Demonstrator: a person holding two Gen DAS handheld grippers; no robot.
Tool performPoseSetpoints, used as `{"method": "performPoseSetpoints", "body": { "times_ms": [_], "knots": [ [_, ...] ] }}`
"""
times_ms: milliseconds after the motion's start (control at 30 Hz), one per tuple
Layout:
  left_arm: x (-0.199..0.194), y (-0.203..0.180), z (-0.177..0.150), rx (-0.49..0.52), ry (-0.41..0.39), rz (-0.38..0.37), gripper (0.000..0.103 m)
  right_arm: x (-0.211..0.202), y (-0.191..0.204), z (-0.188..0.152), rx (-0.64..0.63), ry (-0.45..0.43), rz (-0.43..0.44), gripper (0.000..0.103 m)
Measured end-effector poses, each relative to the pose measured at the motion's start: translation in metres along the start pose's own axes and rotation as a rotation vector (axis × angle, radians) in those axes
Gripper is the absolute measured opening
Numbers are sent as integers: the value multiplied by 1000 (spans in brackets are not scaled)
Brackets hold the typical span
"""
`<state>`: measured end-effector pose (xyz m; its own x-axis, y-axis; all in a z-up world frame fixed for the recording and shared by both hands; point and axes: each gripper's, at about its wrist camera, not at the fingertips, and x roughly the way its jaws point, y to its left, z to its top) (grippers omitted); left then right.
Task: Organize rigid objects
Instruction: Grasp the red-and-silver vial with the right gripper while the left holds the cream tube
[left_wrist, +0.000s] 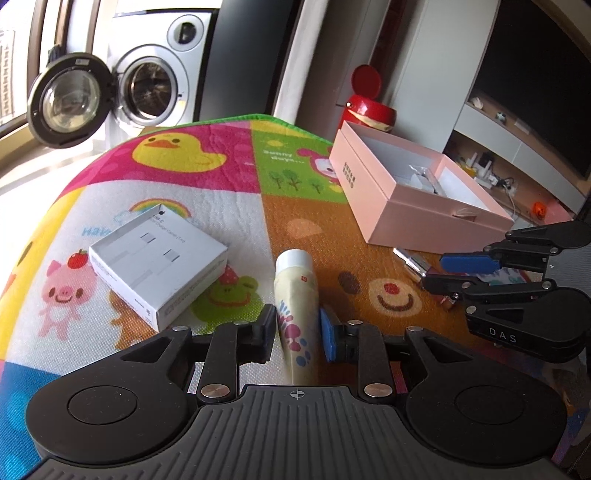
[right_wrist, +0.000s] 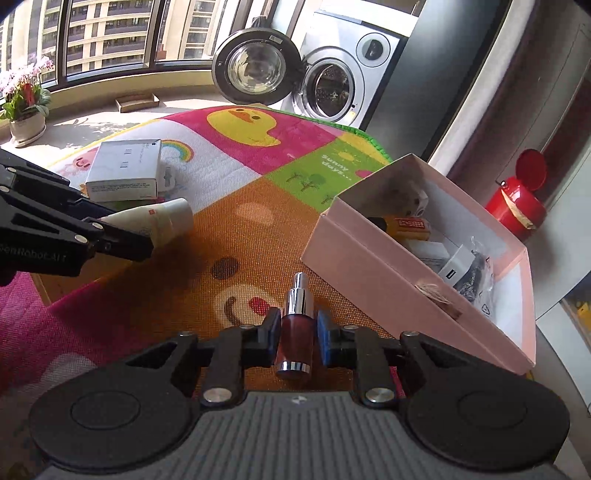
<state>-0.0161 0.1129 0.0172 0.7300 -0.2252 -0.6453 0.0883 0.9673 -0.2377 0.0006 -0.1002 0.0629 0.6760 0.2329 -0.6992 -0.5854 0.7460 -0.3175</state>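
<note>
A bright play mat with a yellow duck covered the surface. On it lay a white box, a cream tube, a small red bottle and an open pink box.

Washing machine sitting behind cartoon play mat w/ round door hanging open to its left. Red lidded bin standing by wall near mat's far corner, flip lid up. Potted pink flowers sitting at window ledge; apartment block showing outside thru glass.
</note>
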Motion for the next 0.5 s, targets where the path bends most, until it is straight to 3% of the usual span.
{"method": "performPoseSetpoints", "body": {
  "times_ms": [67, 200, 300, 367, 433, 500],
  "knots": [
    [0, -3, -3, 14, -4, -2, 29, 1, -8, -7, -4, 3, -40, 31],
    [1, -4, -6, 14, -14, -1, 29, 3, -24, -20, 26, 22, -139, 33],
    [1, -3, -7, -2, -20, -4, 29, 6, -39, -26, 106, 33, -219, 37],
    [1, -2, -8, -5, -25, -4, 29, 5, -49, -27, 192, 33, -195, 45],
    [0, -4, -9, 5, -28, 1, 29, 4, -57, -30, 299, 31, -127, 61],
    [0, -5, -10, 11, -29, 7, 29, 5, -63, -32, 387, 41, -58, 64]
  ]
}}
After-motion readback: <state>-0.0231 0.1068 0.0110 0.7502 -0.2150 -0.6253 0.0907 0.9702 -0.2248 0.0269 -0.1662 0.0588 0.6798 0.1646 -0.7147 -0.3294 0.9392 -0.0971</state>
